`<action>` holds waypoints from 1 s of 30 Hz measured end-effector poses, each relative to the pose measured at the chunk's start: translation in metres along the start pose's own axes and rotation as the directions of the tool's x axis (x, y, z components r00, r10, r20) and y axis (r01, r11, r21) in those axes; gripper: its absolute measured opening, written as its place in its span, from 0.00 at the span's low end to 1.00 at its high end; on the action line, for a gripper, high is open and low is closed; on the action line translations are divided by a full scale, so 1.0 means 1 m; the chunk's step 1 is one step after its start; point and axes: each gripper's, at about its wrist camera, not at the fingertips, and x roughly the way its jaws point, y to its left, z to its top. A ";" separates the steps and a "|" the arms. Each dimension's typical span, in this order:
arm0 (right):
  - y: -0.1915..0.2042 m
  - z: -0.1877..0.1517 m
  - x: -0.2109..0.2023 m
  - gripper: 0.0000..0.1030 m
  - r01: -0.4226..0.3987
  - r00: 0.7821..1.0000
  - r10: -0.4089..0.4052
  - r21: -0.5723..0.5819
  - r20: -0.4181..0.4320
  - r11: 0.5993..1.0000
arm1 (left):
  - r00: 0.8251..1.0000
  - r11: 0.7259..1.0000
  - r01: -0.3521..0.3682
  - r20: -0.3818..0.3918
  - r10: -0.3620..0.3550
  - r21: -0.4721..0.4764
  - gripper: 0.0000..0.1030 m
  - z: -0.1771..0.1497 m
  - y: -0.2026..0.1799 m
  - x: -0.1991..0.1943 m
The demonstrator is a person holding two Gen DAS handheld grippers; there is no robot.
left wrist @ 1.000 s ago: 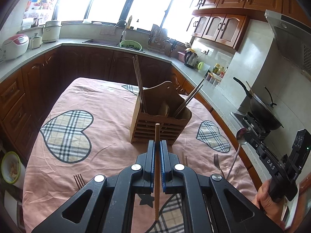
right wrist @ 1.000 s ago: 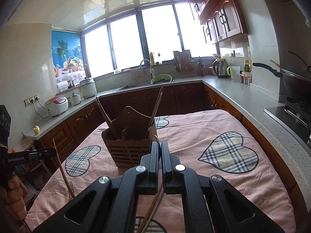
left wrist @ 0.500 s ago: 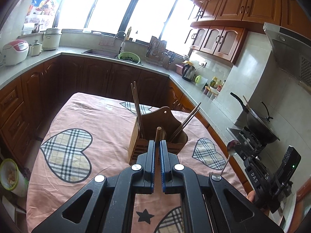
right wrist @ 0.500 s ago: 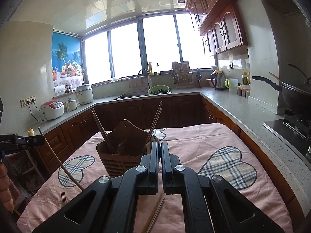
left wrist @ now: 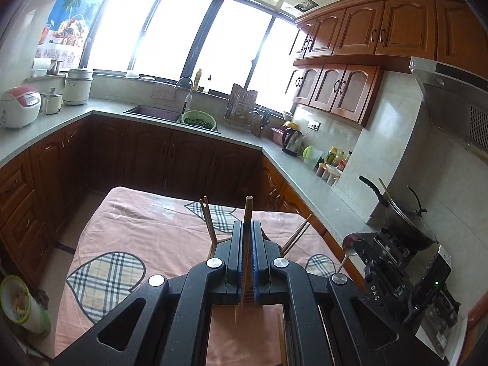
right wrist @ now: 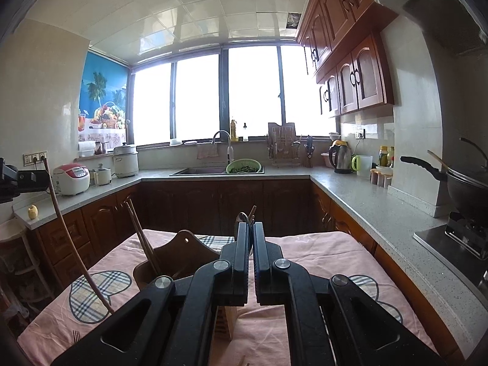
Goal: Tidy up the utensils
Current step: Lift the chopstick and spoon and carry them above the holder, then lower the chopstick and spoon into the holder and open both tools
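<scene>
Grippers both risen since a sec ago: our left gripper (left wrist: pixel 247 228) clamped on chopstick (left wrist: pixel 247 210), right gripper (right wrist: pixel 251 235) clamped on spoon (right wrist: pixel 243 217), both above wooden holder (right wrist: pixel 180 254); we're near dropping them in.

- The wooden holder (left wrist: pixel 213 245) sits almost wholly hidden behind the left gripper (left wrist: pixel 247 231) in the left wrist view.
- The spoon (right wrist: pixel 242 218) shows only its bowl above the right gripper (right wrist: pixel 250 235).
- The fork (right wrist: pixel 75 335) is too small to make out.
</scene>
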 end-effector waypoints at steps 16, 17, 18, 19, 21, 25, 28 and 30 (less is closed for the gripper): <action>0.014 0.020 0.061 0.02 0.097 0.990 -0.090 -0.069 0.108 0.993 | 0.996 0.999 -0.037 0.079 0.034 0.029 0.02 0.026 0.001 0.059; 0.016 0.019 0.064 0.02 0.100 0.990 -0.091 -0.079 0.112 0.992 | 0.996 0.999 -0.045 0.077 0.042 0.029 0.02 0.025 0.002 0.065; 0.019 0.018 0.068 0.02 0.103 0.989 -0.093 -0.090 0.115 0.991 | 0.996 0.998 -0.050 0.071 0.048 0.025 0.02 0.024 0.003 0.071; 0.022 0.016 0.072 0.02 0.108 0.988 -0.096 -0.103 0.121 0.989 | 0.997 0.998 -0.053 0.064 0.052 0.019 0.02 0.023 0.006 0.079; 0.029 0.011 0.079 0.02 0.122 0.986 -0.104 -0.137 0.134 0.983 | 0.997 0.998 -0.062 0.049 0.061 0.007 0.02 0.020 0.009 0.093; 0.045 -0.008 0.092 0.02 0.136 0.984 -0.109 -0.208 0.139 0.969 | 0.996 0.996 -0.083 0.012 0.083 -0.014 0.02 0.013 0.015 0.120; 0.051 -0.023 0.100 0.02 0.112 0.990 -0.088 -0.230 0.111 0.967 | 0.995 0.995 -0.099 -0.010 0.098 -0.011 0.02 0.009 0.016 0.135; 0.051 -0.031 0.100 0.02 0.088 0.993 -0.068 -0.227 0.094 0.970 | 0.994 0.994 -0.108 -0.021 0.108 -0.004 0.02 0.011 0.016 0.141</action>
